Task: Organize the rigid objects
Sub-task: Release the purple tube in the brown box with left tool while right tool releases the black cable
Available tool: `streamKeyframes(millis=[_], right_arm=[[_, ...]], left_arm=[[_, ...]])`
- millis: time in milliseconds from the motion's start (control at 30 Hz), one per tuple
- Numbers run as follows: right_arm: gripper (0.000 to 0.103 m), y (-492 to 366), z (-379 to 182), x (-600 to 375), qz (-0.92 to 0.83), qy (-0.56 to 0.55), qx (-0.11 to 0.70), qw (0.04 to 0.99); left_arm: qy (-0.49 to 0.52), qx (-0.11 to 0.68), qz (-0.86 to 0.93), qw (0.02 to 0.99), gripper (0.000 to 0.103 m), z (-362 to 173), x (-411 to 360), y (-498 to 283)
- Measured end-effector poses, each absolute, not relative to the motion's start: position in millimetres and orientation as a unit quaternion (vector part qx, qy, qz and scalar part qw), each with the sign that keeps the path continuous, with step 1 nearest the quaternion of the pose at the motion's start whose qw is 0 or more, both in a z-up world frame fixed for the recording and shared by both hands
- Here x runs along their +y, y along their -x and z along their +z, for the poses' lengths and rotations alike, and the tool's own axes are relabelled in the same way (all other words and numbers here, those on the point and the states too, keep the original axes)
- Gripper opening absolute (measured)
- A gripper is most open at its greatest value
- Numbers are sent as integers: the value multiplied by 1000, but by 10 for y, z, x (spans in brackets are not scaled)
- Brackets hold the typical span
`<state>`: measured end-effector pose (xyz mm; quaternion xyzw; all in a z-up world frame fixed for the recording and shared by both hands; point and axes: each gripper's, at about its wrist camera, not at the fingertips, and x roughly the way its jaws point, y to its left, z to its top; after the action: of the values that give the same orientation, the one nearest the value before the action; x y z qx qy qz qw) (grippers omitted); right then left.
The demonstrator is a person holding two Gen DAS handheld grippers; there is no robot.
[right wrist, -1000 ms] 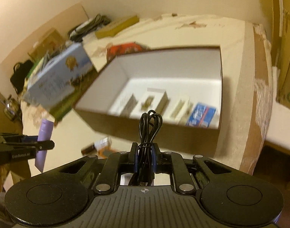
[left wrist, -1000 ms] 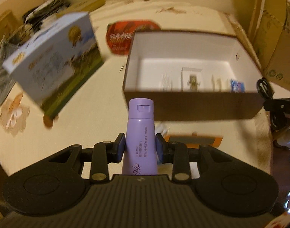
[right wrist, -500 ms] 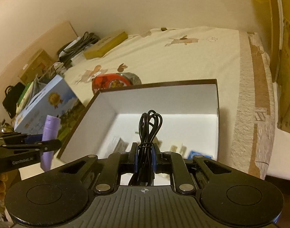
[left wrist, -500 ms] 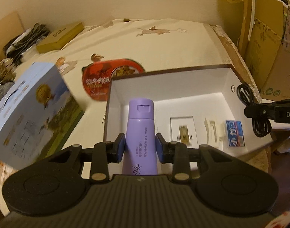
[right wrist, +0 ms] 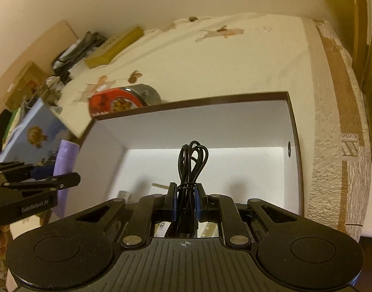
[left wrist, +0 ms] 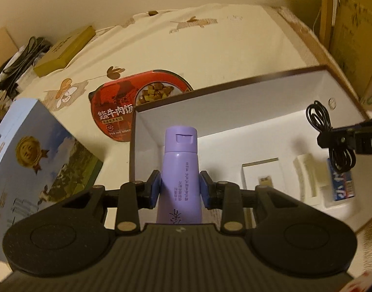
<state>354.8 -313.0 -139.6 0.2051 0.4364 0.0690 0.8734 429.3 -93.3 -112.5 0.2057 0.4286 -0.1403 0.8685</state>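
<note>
My left gripper (left wrist: 179, 189) is shut on a purple bottle (left wrist: 179, 168), held upright over the left end of an open white-lined box (left wrist: 234, 104). My right gripper (right wrist: 185, 202) is shut on a coiled black cable (right wrist: 192, 160), held above the box's (right wrist: 210, 119) middle. From the left wrist view the cable (left wrist: 332, 141) hangs over the box's right part. From the right wrist view the bottle (right wrist: 65, 168) shows at the box's left wall. Small white packets (left wrist: 261, 177) and a blue packet (left wrist: 341, 185) lie on the box floor.
A blue picture box (left wrist: 34, 170) stands left of the open box. A red food bowl (left wrist: 137, 102) sits behind it on the cream tablecloth (left wrist: 210, 43). A yellow flat box (left wrist: 64, 51) and dark clutter (left wrist: 17, 58) lie far left. Cardboard (left wrist: 351, 29) stands at the right.
Both grippers have risen and moved forward over the open box, each still holding its object. The box interior now lies below them instead of ahead.
</note>
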Motion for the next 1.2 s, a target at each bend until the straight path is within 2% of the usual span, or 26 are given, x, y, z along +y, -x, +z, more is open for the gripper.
streamKeyframes(millis=[400, 633, 1067, 1167, 1200], right_arm=[[10, -3749, -1554, -3150, 55, -212, 442, 870], [10, -3742, -1573, -3174, 50, -219, 442, 868], [11, -3759, -1506, -3150, 50, -235, 424, 873], [15, -3770, -1478, -3156, 40, -245, 418, 874], [25, -3772, -1459, -3162, 41, -248, 414, 875]], left_arm=[[-224, 429, -134, 865, 30, -1392, -1114, -4588], [-224, 414, -132, 872, 35, -1354, -1068, -4585], [-205, 425, -124, 873, 35, -1327, -848, -4508], [-197, 425, -126, 874, 39, -1299, -833, -4483], [-193, 426, -127, 875, 40, -1286, -822, -4472]])
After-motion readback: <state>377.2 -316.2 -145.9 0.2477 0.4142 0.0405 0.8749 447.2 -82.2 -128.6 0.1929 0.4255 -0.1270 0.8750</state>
